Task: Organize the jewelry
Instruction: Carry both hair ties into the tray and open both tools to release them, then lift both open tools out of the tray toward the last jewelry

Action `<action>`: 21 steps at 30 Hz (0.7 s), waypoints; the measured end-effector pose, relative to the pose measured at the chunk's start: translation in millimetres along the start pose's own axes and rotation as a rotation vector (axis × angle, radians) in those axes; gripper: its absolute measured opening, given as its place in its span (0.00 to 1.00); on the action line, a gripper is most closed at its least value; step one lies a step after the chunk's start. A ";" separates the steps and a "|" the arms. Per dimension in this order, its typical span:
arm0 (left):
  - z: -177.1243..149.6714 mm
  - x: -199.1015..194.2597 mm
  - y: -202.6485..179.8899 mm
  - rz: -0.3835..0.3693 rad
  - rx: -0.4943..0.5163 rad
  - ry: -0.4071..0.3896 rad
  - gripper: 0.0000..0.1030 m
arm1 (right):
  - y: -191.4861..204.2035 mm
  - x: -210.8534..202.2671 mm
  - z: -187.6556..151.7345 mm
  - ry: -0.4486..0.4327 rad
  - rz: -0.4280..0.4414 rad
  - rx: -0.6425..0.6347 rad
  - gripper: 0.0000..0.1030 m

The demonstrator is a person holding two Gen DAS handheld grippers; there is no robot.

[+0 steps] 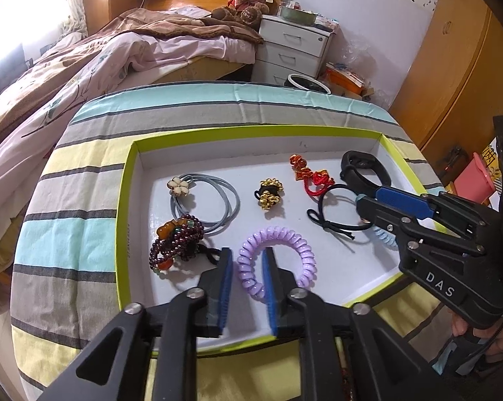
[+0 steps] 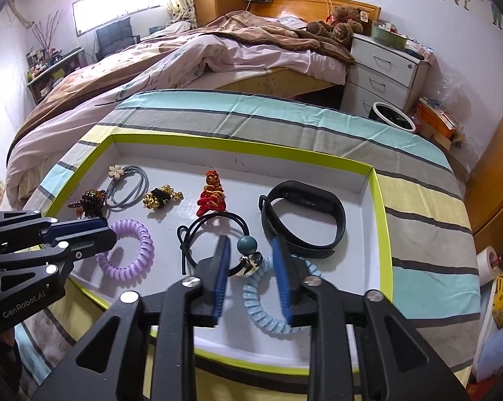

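Note:
A white tray with a lime rim [image 1: 251, 132] [image 2: 244, 145] holds the jewelry. My left gripper [image 1: 247, 260] is open, its jaws either side of the near left arc of a purple spiral hair tie [image 1: 278, 254] [image 2: 127, 250]. My right gripper [image 2: 249, 254] [image 1: 360, 200] is open over a black hair elastic with a teal bead [image 2: 248, 245] and a light blue spiral tie [image 2: 265, 307]. Also in the tray lie a black wristband [image 2: 305, 217], a red knot charm [image 2: 213, 193], a gold bell tie [image 1: 270, 193], a grey flower elastic [image 1: 204, 200] and a garnet bead bracelet [image 1: 178, 240].
The tray lies on a striped cloth [image 1: 84, 200] [image 2: 428, 220]. Behind it are a bed with a pink quilt [image 2: 184, 56], a white drawer unit [image 2: 382, 67] and a bin [image 2: 393, 117]. Wooden wardrobe doors [image 1: 452, 83] stand at the right.

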State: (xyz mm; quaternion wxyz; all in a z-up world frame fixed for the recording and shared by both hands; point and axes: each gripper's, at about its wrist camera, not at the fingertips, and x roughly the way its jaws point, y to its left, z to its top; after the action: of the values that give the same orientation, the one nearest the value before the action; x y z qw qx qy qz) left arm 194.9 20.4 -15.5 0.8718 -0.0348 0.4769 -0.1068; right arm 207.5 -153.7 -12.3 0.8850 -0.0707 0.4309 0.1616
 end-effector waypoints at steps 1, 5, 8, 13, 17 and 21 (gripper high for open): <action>-0.4 -0.7 -0.1 -0.002 -0.002 -0.002 0.29 | -0.3 -1.2 -0.4 -0.004 0.002 0.001 0.28; -2.4 -8.6 -1.8 -0.004 -0.005 -0.018 0.31 | -1.0 -8.3 -1.9 -0.021 0.015 0.008 0.28; -5.7 -18.8 -2.5 -0.008 -0.007 -0.037 0.31 | -2.1 -16.4 -4.1 -0.039 0.028 0.022 0.28; -13.7 -38.0 -1.7 -0.016 -0.011 -0.068 0.31 | -3.0 -35.7 -10.5 -0.084 0.059 0.040 0.28; -24.3 -52.0 -1.0 -0.011 -0.018 -0.088 0.32 | 0.1 -51.6 -19.2 -0.110 0.099 0.038 0.28; -38.3 -65.6 0.0 -0.024 -0.031 -0.103 0.40 | 5.3 -64.6 -31.5 -0.118 0.158 0.024 0.28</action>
State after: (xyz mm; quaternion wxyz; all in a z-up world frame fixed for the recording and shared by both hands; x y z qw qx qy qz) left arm 128.5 36.4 17.8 0.8932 -0.0595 0.4324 -0.1079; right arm 145.1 -171.6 19.0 0.8941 -0.0164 0.3841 0.2298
